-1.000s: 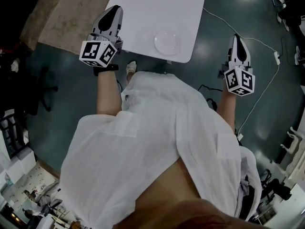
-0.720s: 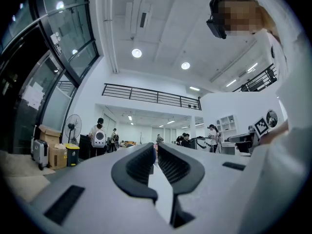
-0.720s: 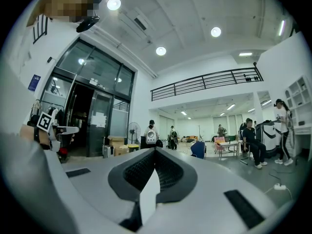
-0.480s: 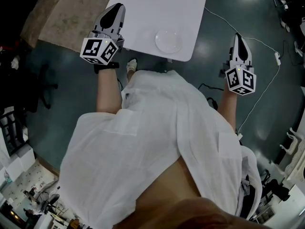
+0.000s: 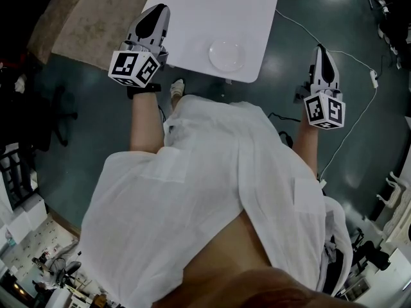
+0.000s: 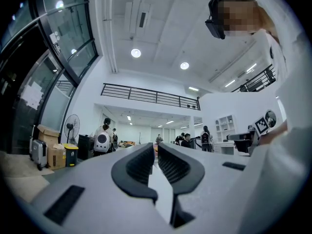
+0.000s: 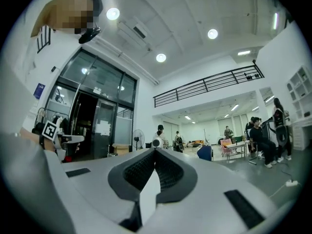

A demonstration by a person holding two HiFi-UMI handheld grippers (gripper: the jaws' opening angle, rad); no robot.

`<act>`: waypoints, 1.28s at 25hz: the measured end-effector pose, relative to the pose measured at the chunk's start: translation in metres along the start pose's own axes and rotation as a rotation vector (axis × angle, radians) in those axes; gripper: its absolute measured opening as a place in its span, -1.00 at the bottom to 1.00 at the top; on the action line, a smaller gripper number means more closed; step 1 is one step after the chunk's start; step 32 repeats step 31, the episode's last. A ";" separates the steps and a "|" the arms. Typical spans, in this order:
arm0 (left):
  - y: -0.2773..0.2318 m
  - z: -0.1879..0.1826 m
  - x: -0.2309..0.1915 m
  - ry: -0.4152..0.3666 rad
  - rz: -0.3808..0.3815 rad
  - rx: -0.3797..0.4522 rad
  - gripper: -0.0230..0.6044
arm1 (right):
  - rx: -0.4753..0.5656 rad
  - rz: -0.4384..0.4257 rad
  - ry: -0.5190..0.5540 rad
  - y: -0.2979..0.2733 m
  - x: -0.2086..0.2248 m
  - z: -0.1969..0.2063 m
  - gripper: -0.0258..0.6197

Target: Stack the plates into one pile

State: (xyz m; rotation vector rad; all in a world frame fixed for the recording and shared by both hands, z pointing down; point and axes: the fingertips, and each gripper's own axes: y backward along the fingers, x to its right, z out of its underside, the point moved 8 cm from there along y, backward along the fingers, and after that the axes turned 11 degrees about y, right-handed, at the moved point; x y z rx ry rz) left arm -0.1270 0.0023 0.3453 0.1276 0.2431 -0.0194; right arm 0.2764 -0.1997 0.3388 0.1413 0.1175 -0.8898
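Moved since a second ago: left gripper [image 5: 157, 11] only a touch farther and to the right; right gripper [image 5: 321, 50] barely at all; plate [image 5: 227, 54] in the same spot.
Left gripper jaws: drawn almost together in the left gripper view [image 6: 156, 147], only a thin slit between the ribbed pads, nothing in it.
Right gripper jaws: closed tip to tip in the right gripper view [image 7: 155, 152], holding nothing.
Left gripper place: above the table's near left edge, pointing away from the person, marker cube [image 5: 133, 68] at the near end.
Right gripper place: off the table to the right, over the dark floor [image 5: 302, 18], well apart from the plate.
Plate: clear, round, flat on the table [image 5: 205, 5] near its near right corner, between the two grippers and touched by neither; one plate or several stacked, cannot tell.
Table: white, reaching from the person's front to the far edge of the head view.
Left of table: beige rug [image 5: 90, 18] on the floor.
Right of table: white cable [image 5: 361, 117] running across the floor past the right gripper.
Near: person's white garment [image 5: 212, 191] filling the lower head view.
Beyond the jaws: bright hall with a balcony railing [image 6: 151, 95], ceiling lights, a standing fan [image 6: 71, 126] and people far off.
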 end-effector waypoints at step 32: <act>0.002 -0.005 0.003 -0.001 0.006 0.016 -0.81 | -0.036 0.006 0.068 -0.002 -0.004 0.000 -0.84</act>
